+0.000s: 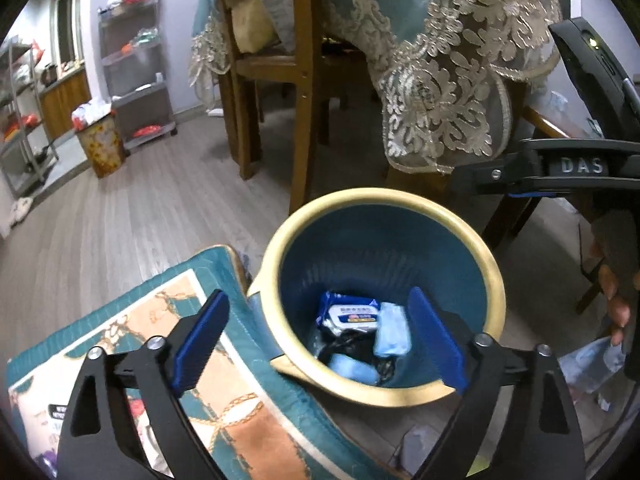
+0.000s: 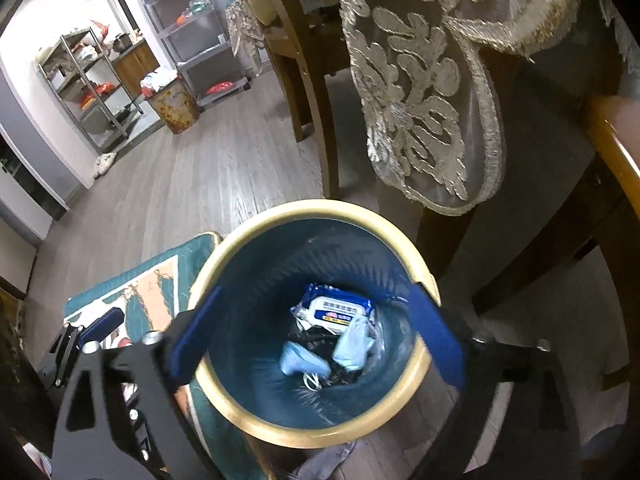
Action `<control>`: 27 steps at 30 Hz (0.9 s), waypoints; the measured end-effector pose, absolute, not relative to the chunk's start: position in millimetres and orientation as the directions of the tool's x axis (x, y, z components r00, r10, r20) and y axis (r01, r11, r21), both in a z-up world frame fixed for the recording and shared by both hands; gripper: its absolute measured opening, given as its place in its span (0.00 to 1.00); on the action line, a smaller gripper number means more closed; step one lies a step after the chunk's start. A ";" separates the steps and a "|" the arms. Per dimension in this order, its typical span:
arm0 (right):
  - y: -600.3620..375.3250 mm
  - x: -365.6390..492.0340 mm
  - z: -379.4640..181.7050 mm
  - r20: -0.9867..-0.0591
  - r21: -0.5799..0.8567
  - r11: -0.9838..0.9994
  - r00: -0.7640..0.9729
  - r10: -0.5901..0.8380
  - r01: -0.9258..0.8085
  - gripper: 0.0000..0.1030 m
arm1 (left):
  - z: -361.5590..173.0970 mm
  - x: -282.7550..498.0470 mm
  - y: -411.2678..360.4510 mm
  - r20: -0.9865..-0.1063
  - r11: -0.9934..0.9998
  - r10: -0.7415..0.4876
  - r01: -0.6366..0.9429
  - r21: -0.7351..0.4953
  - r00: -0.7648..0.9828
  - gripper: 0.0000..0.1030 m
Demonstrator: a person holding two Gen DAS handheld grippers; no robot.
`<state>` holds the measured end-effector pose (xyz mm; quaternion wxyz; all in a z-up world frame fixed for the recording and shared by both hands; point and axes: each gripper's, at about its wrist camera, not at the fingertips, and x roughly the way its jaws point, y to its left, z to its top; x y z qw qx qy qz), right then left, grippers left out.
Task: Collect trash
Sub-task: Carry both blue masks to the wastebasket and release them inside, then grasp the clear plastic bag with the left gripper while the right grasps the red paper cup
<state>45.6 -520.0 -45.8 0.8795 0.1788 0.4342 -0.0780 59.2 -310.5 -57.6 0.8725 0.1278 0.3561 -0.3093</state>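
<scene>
Trash already lies at the bottom of the round blue waste bin with the cream rim (image 2: 416, 364), low and centre in both views: a blue-and-white wet-wipe pack (image 2: 338, 308), two crumpled pale-blue face masks (image 2: 354, 344) and some dark scraps. Your right gripper (image 2: 316, 336) hangs straight over the bin mouth, jaws spread wide with nothing between the blue pads — the left gripper (image 1: 320, 340) is equally wide and empty, its right finger over the bin and its left over the teal patterned cushion (image 1: 248, 408).

Both loads look dropped, so judge this as the release done. Lift each claw clear of the rim before swinging away (a pad catching the rim could tip the bin). Another pale-blue mask (image 1: 592, 364) lies on the floor at the lower right of the left view — probably next; come down over it with jaws wide and pinch a raised fold, not flat cloth.

Readable writing: "DAS" on the right tool's body (image 1: 582, 166). The wipe pack's label is too small to read.
</scene>
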 end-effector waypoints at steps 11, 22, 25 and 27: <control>-493.2 59.7 -43.7 -0.811 0.183 0.950 0.585 0.000 0.253 0.94 | -39.1 56.8 -271.3 -0.680 0.788 -0.420 0.613 0.054 0.600 0.94; -457.3 73.3 -45.2 -0.820 0.122 0.973 0.572 -0.012 0.195 0.94 | -19.2 64.0 -215.0 -0.665 0.830 -0.387 0.555 0.050 0.639 0.94; -446.5 77.3 -47.0 -0.825 0.105 0.978 0.565 -0.016 0.182 0.94 | -15.9 64.9 -201.8 -0.662 0.840 -0.373 0.540 0.057 0.650 0.94; -438.6 80.6 -48.1 -0.827 0.099 0.980 0.563 -0.015 0.172 0.94 | -13.7 65.1 -193.8 -0.659 0.843 -0.367 0.534 0.063 0.657 0.94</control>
